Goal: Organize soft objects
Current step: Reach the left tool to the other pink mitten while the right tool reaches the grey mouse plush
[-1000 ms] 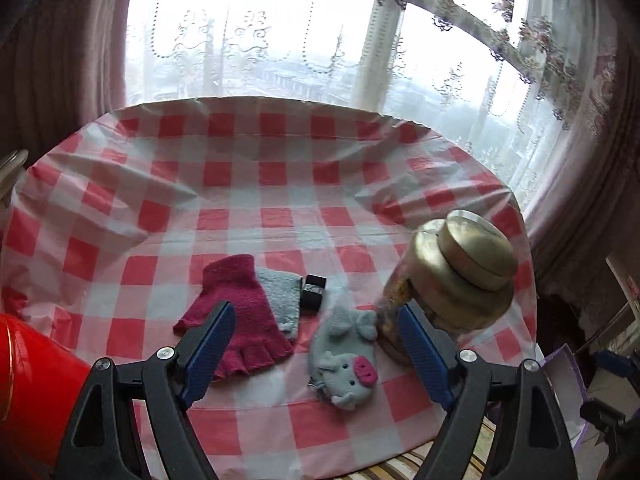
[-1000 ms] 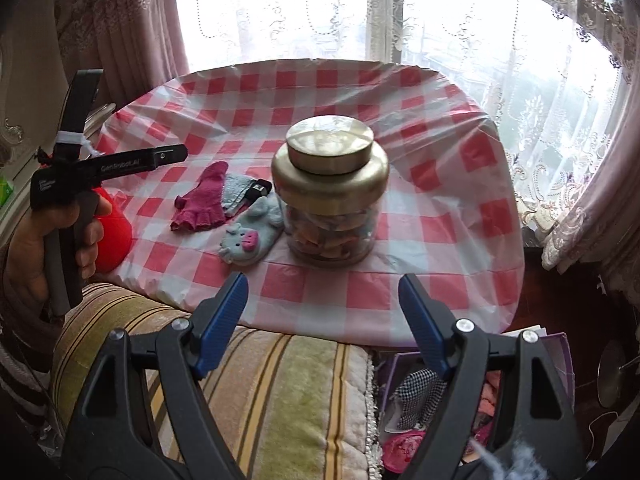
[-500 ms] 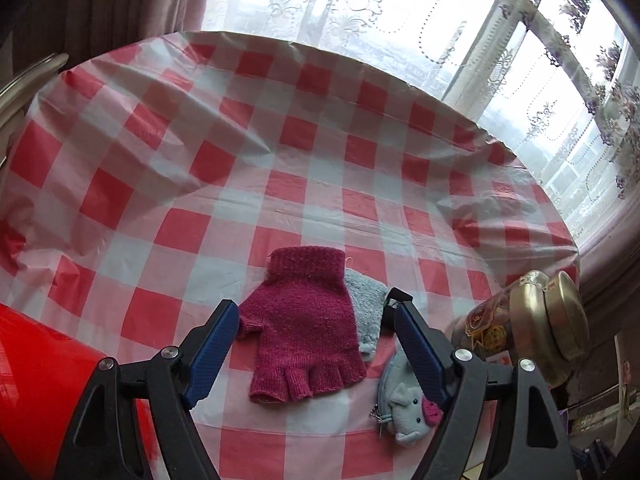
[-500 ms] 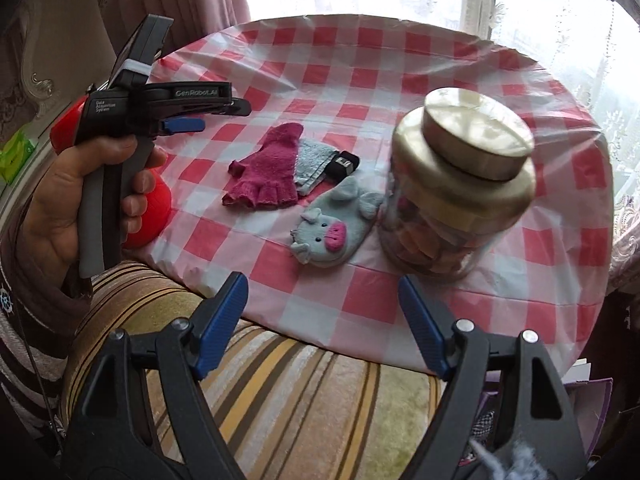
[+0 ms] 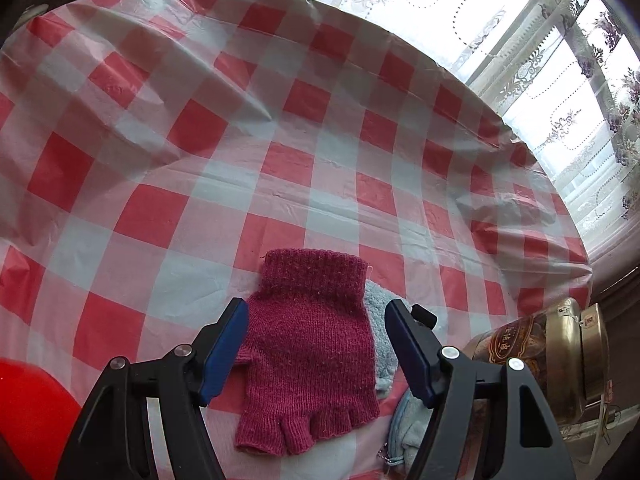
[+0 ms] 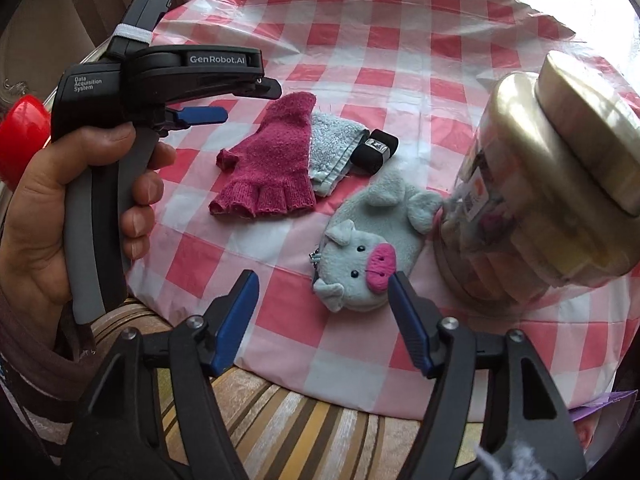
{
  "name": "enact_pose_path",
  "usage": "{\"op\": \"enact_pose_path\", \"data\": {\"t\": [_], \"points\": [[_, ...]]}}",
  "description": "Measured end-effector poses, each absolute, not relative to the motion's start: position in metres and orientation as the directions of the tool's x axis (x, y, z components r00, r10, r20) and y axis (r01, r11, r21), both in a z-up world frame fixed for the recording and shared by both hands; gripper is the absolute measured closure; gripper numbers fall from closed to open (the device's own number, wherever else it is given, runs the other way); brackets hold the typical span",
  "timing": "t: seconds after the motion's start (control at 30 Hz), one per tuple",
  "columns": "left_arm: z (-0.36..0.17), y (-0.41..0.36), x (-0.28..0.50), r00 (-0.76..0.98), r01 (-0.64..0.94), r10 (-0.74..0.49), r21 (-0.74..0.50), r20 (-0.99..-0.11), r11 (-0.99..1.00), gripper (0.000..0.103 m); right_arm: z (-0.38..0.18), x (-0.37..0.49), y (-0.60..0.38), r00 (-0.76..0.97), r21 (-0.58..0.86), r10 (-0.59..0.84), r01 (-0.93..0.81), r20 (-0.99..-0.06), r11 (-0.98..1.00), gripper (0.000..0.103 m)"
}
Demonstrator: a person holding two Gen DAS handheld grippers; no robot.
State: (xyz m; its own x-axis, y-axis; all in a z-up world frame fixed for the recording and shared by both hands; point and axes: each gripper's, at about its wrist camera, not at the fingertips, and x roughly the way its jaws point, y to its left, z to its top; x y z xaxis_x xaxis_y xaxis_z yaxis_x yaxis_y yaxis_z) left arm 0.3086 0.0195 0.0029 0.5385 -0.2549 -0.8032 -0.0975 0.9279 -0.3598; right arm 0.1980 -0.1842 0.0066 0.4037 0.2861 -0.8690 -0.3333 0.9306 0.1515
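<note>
Jaws of the left gripper (image 5: 316, 348) are closing in the left wrist view, with a fingerless magenta glove (image 5: 308, 356) lying flat between them; the blue pads do not press on it. Just beyond the right finger, a pale grey-blue glove (image 5: 378, 320) pokes out from under the magenta one. Below that same finger peeks the edge of a plush pig pouch (image 5: 404, 432). Further right stands a gold-lidded jar (image 5: 560, 364), and a red round thing (image 5: 28, 408) sits at the lower left. All rest on a red-and-white checked tablecloth (image 5: 280, 140).

Seen from the right wrist, the right gripper (image 6: 320, 320) also has its jaws closing, nothing clamped, and the pig pouch (image 6: 360, 264) lies just ahead, by the right fingertip. Beyond it are the magenta glove (image 6: 272, 164), the grey glove (image 6: 332, 148) and a small black roll (image 6: 374, 150). The jar (image 6: 540, 192) looms to the right. At the left, a person's hand (image 6: 60, 216) holds the left gripper (image 6: 200, 100) above the gloves.
</note>
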Motion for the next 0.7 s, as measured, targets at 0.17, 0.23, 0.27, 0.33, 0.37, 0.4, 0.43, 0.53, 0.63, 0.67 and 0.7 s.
{"op": "enact_pose_path", "data": {"t": [0.17,0.23,0.27,0.33,0.37,0.4,0.43,0.53,0.63,0.67,0.7], "points": [[-0.012,0.018,0.325,0.533,-0.100,-0.249,-0.352,-0.809,0.931,0.031,-0.010,0.208,-0.178,0.402,0.124,0.247,-0.309,-0.882,0.943,0.035],[-0.018,0.019,0.330,0.527,-0.099,-0.247,-0.347,-0.813,0.933,0.031,-0.015,0.211,-0.175,0.412,0.102,0.229,-0.307,-0.882,0.946,0.035],[-0.020,0.018,0.332,0.528,-0.096,-0.243,-0.341,-0.814,0.935,0.029,-0.017,0.213,-0.173,0.416,0.090,0.218,-0.305,-0.883,0.948,0.035],[-0.025,0.015,0.335,0.524,-0.080,-0.238,-0.326,-0.818,0.942,0.028,-0.021,0.216,-0.170,0.416,0.074,0.202,-0.303,-0.887,0.950,0.036],[-0.028,0.014,0.336,0.521,-0.074,-0.238,-0.321,-0.820,0.944,0.028,-0.023,0.217,-0.169,0.416,0.068,0.196,-0.302,-0.888,0.951,0.035],[-0.031,0.013,0.338,0.519,-0.071,-0.239,-0.319,-0.821,0.945,0.027,-0.025,0.218,-0.169,0.418,0.062,0.191,-0.303,-0.888,0.951,0.035],[-0.034,0.013,0.339,0.520,-0.069,-0.237,-0.317,-0.821,0.946,0.026,-0.026,0.219,-0.168,0.420,0.057,0.187,-0.304,-0.888,0.951,0.035],[-0.041,0.014,0.342,0.515,-0.071,-0.234,-0.313,-0.824,0.947,0.025,-0.029,0.222,-0.166,0.427,0.040,0.172,-0.301,-0.888,0.953,0.036],[-0.048,0.015,0.345,0.505,-0.074,-0.248,-0.328,-0.827,0.942,0.025,-0.034,0.226,-0.165,0.422,0.035,0.164,-0.296,-0.892,0.955,0.036],[-0.049,0.015,0.346,0.502,-0.067,-0.257,-0.333,-0.826,0.941,0.025,-0.036,0.227,-0.165,0.421,0.036,0.163,-0.294,-0.892,0.955,0.035],[-0.050,0.014,0.347,0.499,-0.062,-0.261,-0.335,-0.826,0.940,0.026,-0.037,0.228,-0.165,0.420,0.037,0.164,-0.293,-0.893,0.956,0.037]]}}
